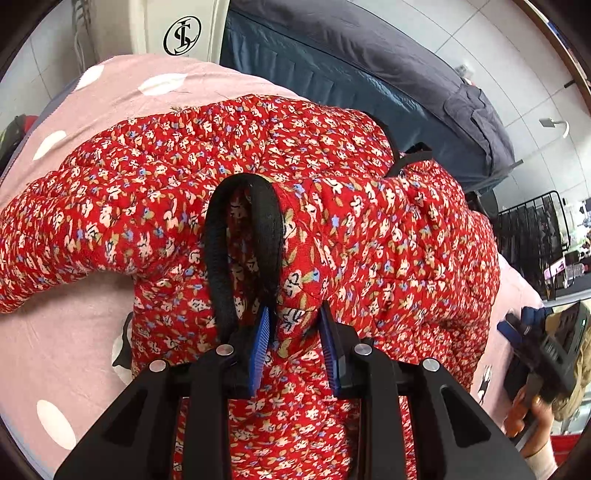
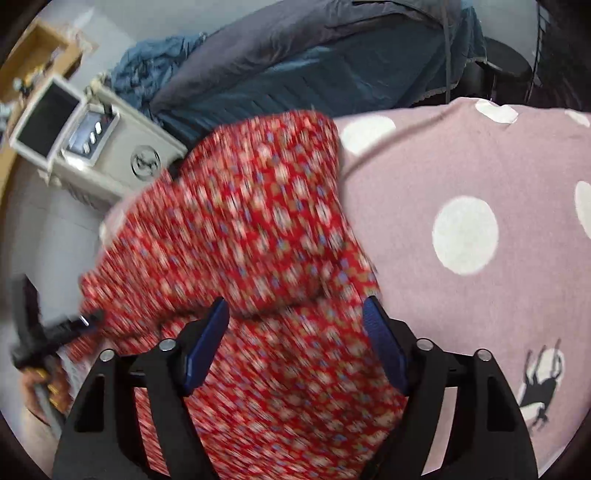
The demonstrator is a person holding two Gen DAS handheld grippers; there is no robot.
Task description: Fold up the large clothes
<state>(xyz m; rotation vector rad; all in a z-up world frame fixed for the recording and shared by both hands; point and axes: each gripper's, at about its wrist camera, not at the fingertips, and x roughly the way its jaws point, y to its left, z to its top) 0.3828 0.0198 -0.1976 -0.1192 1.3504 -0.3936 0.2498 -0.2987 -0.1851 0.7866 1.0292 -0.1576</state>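
Note:
A red quilted jacket (image 1: 351, 192) with a small flower print lies spread on a pink blanket (image 1: 55, 332) with white dots. My left gripper (image 1: 295, 332) is shut on the jacket's black-edged sleeve cuff (image 1: 273, 229), and a fold of red cloth is pinched between its blue pads (image 1: 260, 332). In the right wrist view the jacket (image 2: 240, 221) is blurred. My right gripper (image 2: 295, 325) hovers over it with its jaws wide open, and the pads do not press on the cloth. A hand holds that gripper at the left view's right edge (image 1: 546, 350).
Dark blue and grey bedding (image 1: 369, 74) lies beyond the jacket. A white appliance (image 1: 181, 33) with a round logo stands at the far end, also in the right view (image 2: 110, 147). A black wire rack (image 1: 532, 229) is to the right. Bare pink blanket (image 2: 461, 166) stretches right of the jacket.

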